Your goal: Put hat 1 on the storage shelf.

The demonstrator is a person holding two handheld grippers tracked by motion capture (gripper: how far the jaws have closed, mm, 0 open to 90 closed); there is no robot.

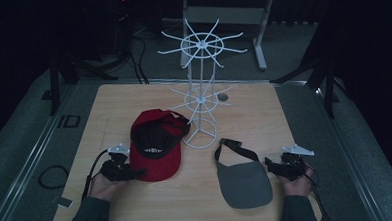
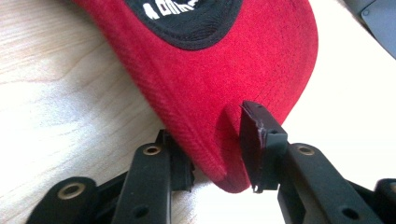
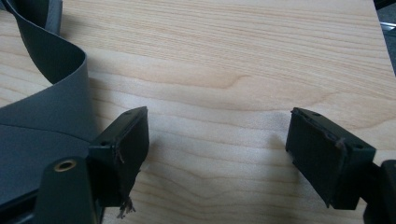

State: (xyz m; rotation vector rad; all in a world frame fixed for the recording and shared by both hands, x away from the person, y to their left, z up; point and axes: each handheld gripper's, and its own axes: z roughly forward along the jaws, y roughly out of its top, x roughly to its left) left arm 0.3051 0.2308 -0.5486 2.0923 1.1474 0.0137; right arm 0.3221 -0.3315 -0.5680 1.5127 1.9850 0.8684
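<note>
A red cap [image 1: 155, 147] with a black front panel lies left of centre on the wooden table [image 1: 133, 100]. Its brim points toward me. My left gripper [image 1: 135, 171] is at the brim's near left corner. In the left gripper view, one jaw sits under the red cap's brim [image 2: 210, 79] and the other presses on top, so the left gripper [image 2: 217, 158] is shut on it. A grey visor [image 1: 244, 181] with a dark strap lies at the front right. My right gripper [image 1: 272, 164] stands open just right of it, over bare wood [image 3: 217, 144], beside the grey visor [image 3: 42, 116].
A white wire display rack [image 1: 199, 98] with hooked arms stands on the table behind the cap and visor. A black cable loop [image 1: 51, 176] lies on the floor at the left. A metal frame [image 1: 260, 32] and dark stands are beyond the table.
</note>
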